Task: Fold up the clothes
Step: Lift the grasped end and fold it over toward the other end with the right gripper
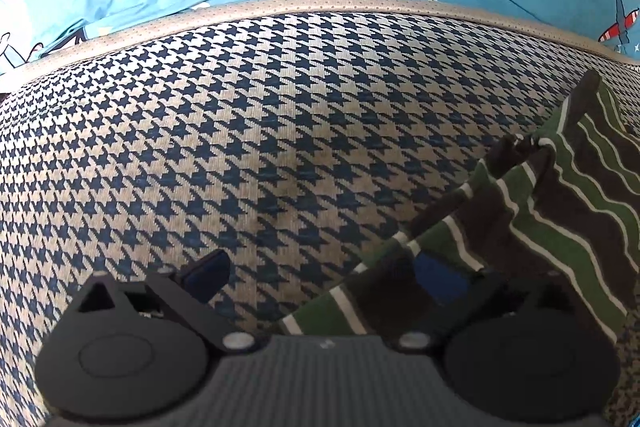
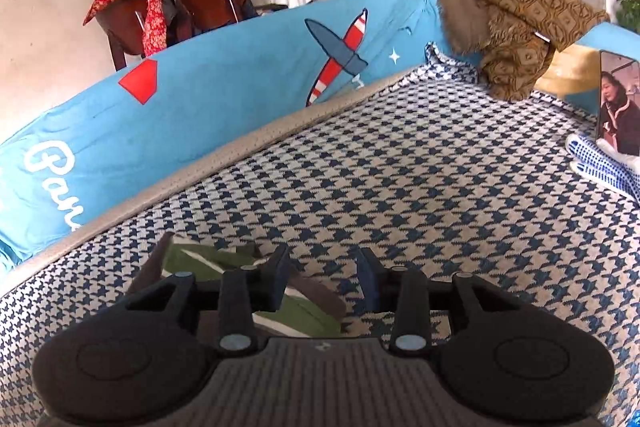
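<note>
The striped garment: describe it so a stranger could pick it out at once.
Start at the sofa seat with its navy-and-cream houndstooth cover, backed by bright blue cushions. Near the front lies the striped garment, a rumpled heap beside both open grippers. Its green and dark brown bands with thin white lines set it apart from the brown patterned coat and the dotted gloves.

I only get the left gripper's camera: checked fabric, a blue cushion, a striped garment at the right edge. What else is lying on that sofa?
Observer: The right wrist view shows a brown patterned coat draped at the far corner.
Operator: Anything near it?
Observer: A phone stands propped up, screen lit, with dotted work gloves lying at its foot.
Operator: And the right gripper?
Observer: It is open and holds nothing; the striped garment lies under its left finger.
</note>
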{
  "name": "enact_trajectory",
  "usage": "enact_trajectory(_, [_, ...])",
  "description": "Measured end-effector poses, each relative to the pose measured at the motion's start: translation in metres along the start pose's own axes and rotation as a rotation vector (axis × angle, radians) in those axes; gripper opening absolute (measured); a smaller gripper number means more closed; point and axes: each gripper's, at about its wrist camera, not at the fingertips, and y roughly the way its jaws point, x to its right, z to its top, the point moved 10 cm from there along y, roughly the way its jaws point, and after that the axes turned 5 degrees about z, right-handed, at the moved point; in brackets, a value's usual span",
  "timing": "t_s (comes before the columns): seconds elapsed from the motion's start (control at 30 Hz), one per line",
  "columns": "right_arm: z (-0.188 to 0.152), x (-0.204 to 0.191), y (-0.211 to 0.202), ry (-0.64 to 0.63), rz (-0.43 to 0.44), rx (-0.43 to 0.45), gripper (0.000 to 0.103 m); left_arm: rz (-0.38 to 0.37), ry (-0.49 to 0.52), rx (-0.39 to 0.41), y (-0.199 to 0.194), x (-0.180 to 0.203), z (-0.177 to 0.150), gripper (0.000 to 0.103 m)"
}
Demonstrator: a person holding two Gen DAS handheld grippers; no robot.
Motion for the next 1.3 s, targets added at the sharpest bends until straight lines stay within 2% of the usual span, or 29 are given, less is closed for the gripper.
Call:
enact_trajectory(0.07, [0.002, -0.004, -0.002, -0.007, 0.018, 0.009, 0.037, 0.003, -0.005, -0.002, 0.004, 0.017, 0.000, 0.103])
enact_trajectory(0.27, [-0.007, -0.037, 0.011, 0.045, 0.215, -0.053, 0.037, -0.004, -0.015, -0.028, 0.032, 0.068, 0.000, 0.103])
enact_trajectory(0.37, [-0.015, -0.056, 0.020, 0.045, 0.273, -0.093, 0.037, 0.001, -0.030, -0.043, 0.047, 0.075, -0.002, 0.103])
enact_trajectory(0.5, [-0.024, -0.079, 0.027, 0.037, 0.333, -0.126, 0.037, -0.012, -0.057, -0.059, 0.046, 0.081, -0.009, 0.103])
enact_trajectory(0.63, [-0.033, -0.094, 0.036, 0.023, 0.338, -0.158, 0.037, -0.013, -0.065, -0.060, 0.042, 0.095, -0.009, 0.103])
enact_trajectory(0.8, [-0.045, -0.108, 0.051, 0.011, 0.328, -0.202, 0.037, -0.032, -0.068, -0.065, 0.049, 0.078, 0.008, 0.103])
enact_trajectory(0.83, [-0.047, -0.110, 0.055, 0.014, 0.323, -0.215, 0.037, -0.035, -0.067, -0.066, 0.046, 0.089, 0.008, 0.103])
enact_trajectory(0.9, [-0.052, -0.111, 0.063, 0.028, 0.307, -0.237, 0.037, -0.036, -0.068, -0.067, 0.045, 0.087, 0.004, 0.103])
enact_trajectory(0.93, [-0.053, -0.112, 0.066, 0.038, 0.301, -0.238, 0.037, -0.035, -0.069, -0.068, 0.044, 0.097, 0.003, 0.103])
enact_trajectory(1.13, [-0.051, -0.118, 0.076, 0.061, 0.275, -0.216, 0.040, -0.042, -0.060, -0.069, 0.045, 0.078, -0.004, 0.103])
enact_trajectory(1.2, [-0.050, -0.118, 0.079, 0.073, 0.269, -0.209, 0.040, -0.047, -0.057, -0.068, 0.027, 0.060, -0.020, 0.103])
enact_trajectory(1.3, [-0.049, -0.119, 0.081, 0.076, 0.263, -0.201, 0.040, -0.044, -0.060, -0.070, 0.046, 0.076, 0.000, 0.103])
